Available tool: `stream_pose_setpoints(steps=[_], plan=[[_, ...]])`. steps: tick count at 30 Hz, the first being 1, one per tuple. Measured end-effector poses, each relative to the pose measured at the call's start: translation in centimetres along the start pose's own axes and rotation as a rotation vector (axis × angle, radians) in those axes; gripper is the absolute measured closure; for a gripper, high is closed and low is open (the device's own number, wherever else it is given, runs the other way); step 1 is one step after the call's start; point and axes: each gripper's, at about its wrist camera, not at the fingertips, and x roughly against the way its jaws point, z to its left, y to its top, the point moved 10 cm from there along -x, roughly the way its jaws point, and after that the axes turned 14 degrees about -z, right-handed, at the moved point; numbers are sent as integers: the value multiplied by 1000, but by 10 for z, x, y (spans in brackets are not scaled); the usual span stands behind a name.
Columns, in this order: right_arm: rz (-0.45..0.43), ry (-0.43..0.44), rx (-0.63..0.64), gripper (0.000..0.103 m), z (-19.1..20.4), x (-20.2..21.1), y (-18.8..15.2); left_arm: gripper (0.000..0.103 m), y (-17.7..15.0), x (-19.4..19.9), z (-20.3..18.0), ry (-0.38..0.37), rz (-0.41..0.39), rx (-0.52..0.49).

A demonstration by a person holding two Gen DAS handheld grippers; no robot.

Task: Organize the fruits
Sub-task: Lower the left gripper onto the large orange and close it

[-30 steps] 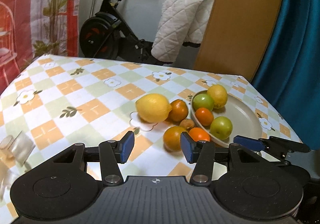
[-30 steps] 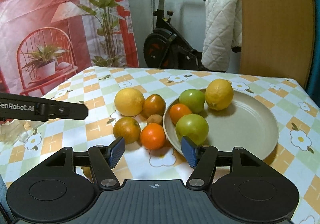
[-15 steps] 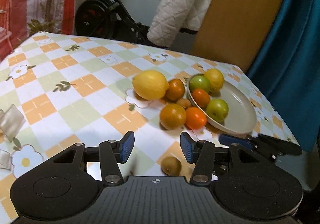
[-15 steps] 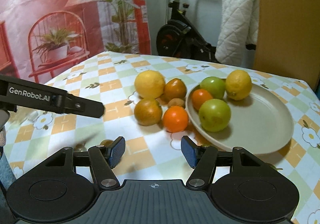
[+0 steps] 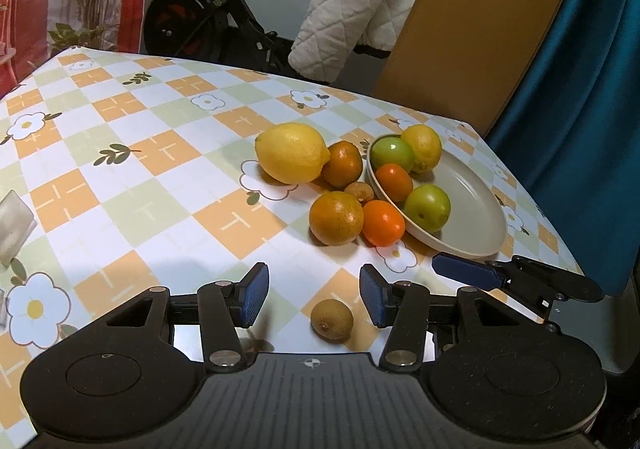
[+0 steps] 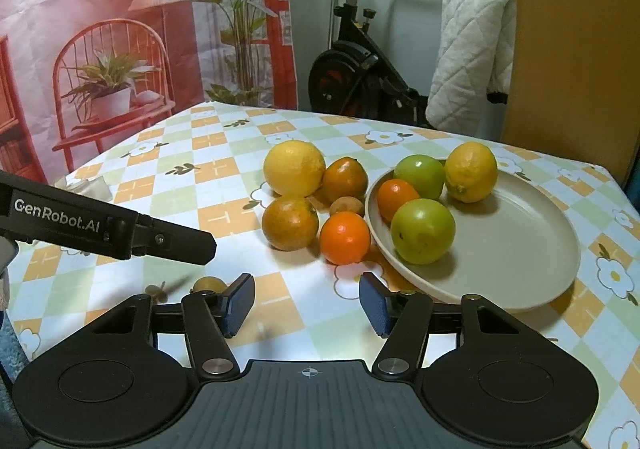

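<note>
Left gripper (image 5: 314, 295): jaws apart, empty; a small brown kiwi (image 5: 332, 319) lies on the cloth between them, untouched.
Right gripper (image 6: 307, 303): jaws just narrowed, gripping nothing.
Plate (image 6: 520, 249): holds two green apples, lemon, orange; other fruit just left of it.

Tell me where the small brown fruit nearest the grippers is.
In the left wrist view, the small brown fruit lies on the tablecloth, apart from the plate, between the left hand-held gripper fingers, untouched.

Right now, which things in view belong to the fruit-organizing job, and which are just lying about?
Job: plate; large lemon; small lemon; two green apples; oranges; small kiwi.
Lying about: exercise bike; white quilted blanket; crumpled clear wrapper.
</note>
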Motion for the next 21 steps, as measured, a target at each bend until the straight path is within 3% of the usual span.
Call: stream_pose_setpoints(steps=[12,21], plan=[[-59,50,95,56,1,-23,30,51,41,-18,-9,-22,-46,-26],[-45,130,193,57,17,-50,35,51,37,-49,-14,-63,8,-7]])
